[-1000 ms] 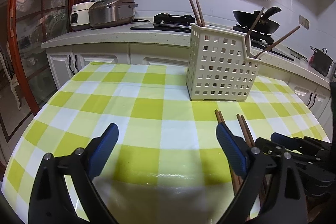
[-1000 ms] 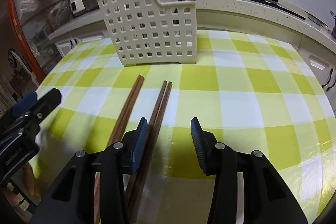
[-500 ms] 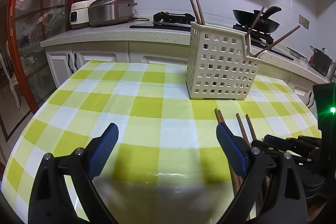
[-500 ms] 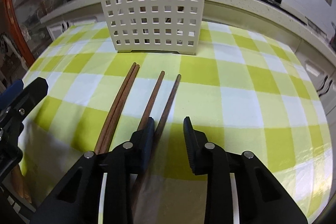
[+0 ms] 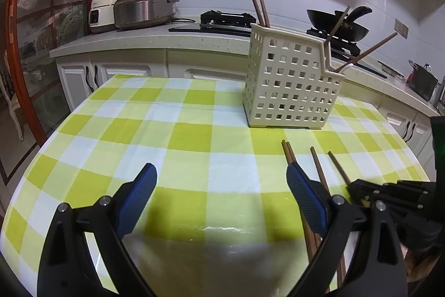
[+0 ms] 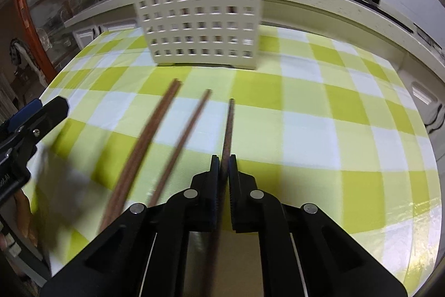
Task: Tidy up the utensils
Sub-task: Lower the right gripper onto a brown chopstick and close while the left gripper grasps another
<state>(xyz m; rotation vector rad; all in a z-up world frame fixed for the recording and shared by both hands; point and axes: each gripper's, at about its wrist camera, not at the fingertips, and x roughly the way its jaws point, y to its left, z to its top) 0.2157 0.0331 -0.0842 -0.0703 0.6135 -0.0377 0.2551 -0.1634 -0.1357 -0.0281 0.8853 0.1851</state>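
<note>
A cream perforated utensil basket point(image 5: 292, 80) point(image 6: 200, 19) stands on the green-checked tablecloth point(image 5: 139, 124) with chopsticks and a white-handled utensil sticking out of it. Several brown chopsticks lie on the cloth in front of it. My right gripper point(image 6: 224, 160) is shut on one brown chopstick point(image 6: 229, 124), whose tip points toward the basket. A single chopstick point(image 6: 189, 133) and a pair point(image 6: 150, 135) lie to its left. My left gripper point(image 5: 221, 183) stands open over bare cloth, with the pair of chopsticks point(image 5: 289, 151) just past its right finger. The right gripper point(image 5: 361, 191) shows at the lower right there.
Behind the table runs a counter point(image 5: 155, 39) with rice cookers point(image 5: 144, 7), a gas stove and a black wok point(image 5: 338, 24). White cabinets stand below it. The table's edge curves round on both sides. A wooden door frame point(image 5: 16, 19) is at the left.
The right gripper's jaws closed from wide apart onto the rightmost chopstick, which split away from its partner and now points straight ahead. The left gripper stayed still and open.
</note>
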